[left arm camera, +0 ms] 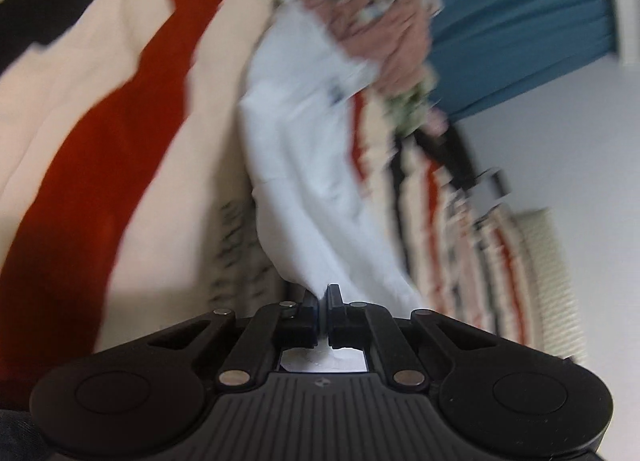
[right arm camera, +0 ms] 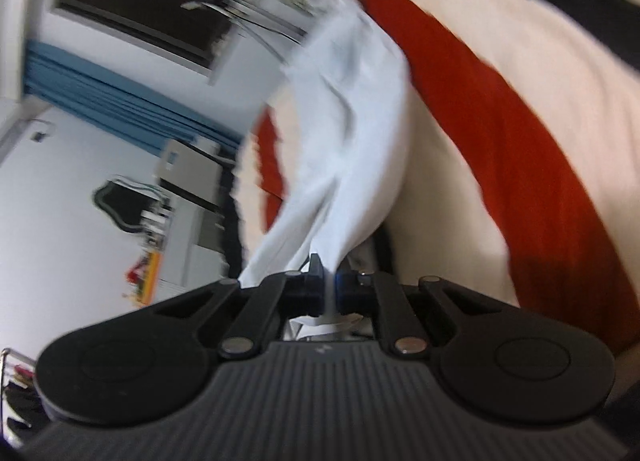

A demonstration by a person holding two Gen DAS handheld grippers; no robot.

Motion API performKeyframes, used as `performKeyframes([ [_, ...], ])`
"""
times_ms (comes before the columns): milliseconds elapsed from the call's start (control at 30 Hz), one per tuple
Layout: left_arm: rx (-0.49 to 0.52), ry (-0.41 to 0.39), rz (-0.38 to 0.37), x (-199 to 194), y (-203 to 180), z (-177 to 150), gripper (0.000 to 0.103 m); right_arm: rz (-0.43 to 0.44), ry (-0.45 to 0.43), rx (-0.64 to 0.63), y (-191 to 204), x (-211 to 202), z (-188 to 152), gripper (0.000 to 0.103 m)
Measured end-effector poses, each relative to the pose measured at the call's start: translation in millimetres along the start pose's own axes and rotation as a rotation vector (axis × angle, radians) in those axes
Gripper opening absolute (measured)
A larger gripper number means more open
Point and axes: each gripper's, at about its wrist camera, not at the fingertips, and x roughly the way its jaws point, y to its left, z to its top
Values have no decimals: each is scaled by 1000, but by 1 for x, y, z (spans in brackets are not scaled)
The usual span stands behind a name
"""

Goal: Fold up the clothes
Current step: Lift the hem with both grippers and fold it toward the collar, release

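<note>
Right, both sets of jaws are clamped on the white garment [left arm camera: 304,165]: left gripper [left arm camera: 322,293] & right gripper [right arm camera: 329,281] pinch just thin edges, cloth strung between. Hard tug, prob slips out.

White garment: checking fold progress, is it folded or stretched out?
Stretched, unfolded: the white garment hangs between the shut left gripper and right gripper.

Red, cream and black patterned blanket [left arm camera: 100,165], blue curtain [left arm camera: 520,21], white wall [left arm camera: 580,149], dark window [right arm camera: 152,1].
</note>
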Motion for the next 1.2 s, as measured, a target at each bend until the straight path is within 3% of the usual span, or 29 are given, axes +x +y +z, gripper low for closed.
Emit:
performKeyframes([
  [133,31,-68,-77,-37,-52,-2,3,51,-59,-104,39,-35,19,8],
  [267,37,-33,-94,-56,-69,-33,3,45,-74,-182,51,-73,5,8],
  [467,-44,74,-52,-75,-37,-104,3,-38,48,-162,21,-97,-55,8],
  [567,-83,114,-42,-65,-20,-112,3,-69,80,-112,7,-94,-63,8],
  [700,-66,120,-21,-32,-16,-81,3,-101,55,-101,12,-79,-45,8],
  [867,1,73,42,18,-35,-4,3,-111,8,-90,15,-28,17,8],
  [1067,123,-20,153,107,-55,96,3,-172,-74,-123,5,77,104,9],
  [1200,169,-55,257,171,-47,143,3,-213,-96,-144,-18,135,135,10],
])
